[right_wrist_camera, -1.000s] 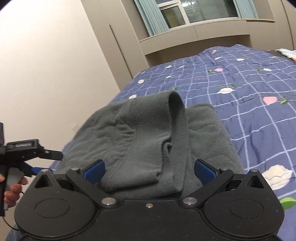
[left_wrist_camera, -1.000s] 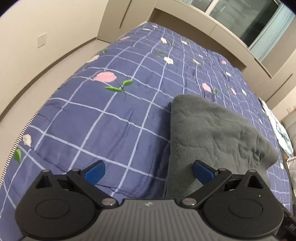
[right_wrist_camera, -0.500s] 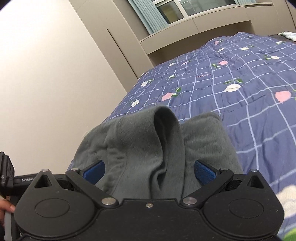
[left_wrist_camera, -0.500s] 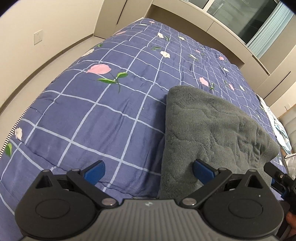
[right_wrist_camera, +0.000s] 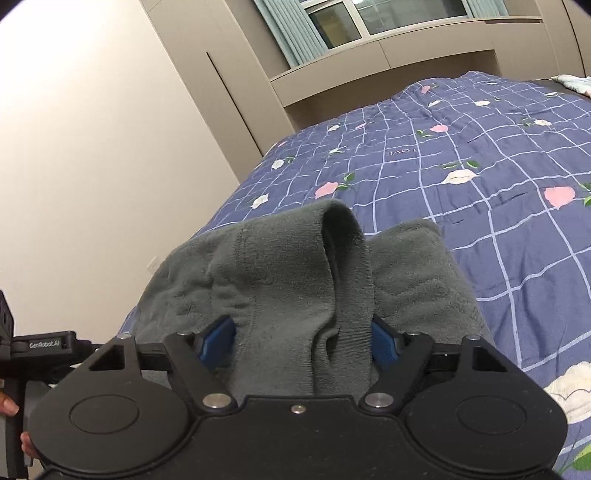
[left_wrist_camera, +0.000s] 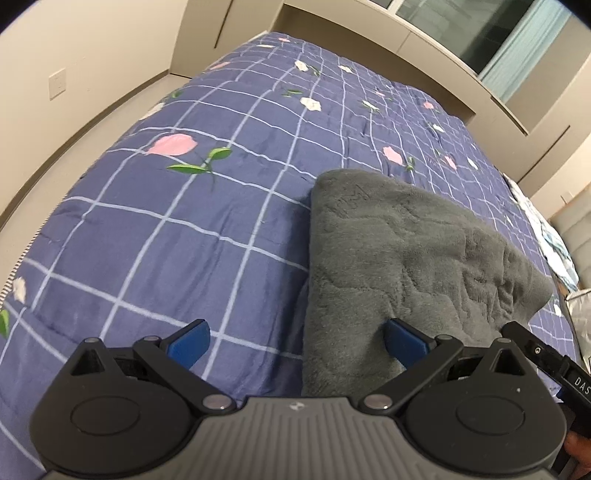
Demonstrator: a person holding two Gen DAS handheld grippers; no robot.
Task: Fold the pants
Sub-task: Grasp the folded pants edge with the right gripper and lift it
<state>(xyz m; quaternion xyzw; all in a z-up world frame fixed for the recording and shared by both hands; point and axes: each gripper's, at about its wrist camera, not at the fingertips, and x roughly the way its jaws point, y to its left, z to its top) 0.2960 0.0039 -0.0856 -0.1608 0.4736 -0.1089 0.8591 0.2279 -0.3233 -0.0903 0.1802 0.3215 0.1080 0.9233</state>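
Pants (right_wrist_camera: pixel 295 295), grey and fleecy, lie bunched on the quilt (left_wrist_camera: pixel 166 240); right gripper (right_wrist_camera: pixel 299 343) pinches their ribbed band between blue pads, left gripper (left_wrist_camera: pixel 295 343) gapes wide over their near edge, window (right_wrist_camera: pixel 369 18) beyond.

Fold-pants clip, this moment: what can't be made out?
- Right tool: whether its pads pinch the pants; fabric covers them.
- Pants' near edge, both views: behind the tool bodies.
- Left tool: open; pants' lower layers hidden by the top layer.
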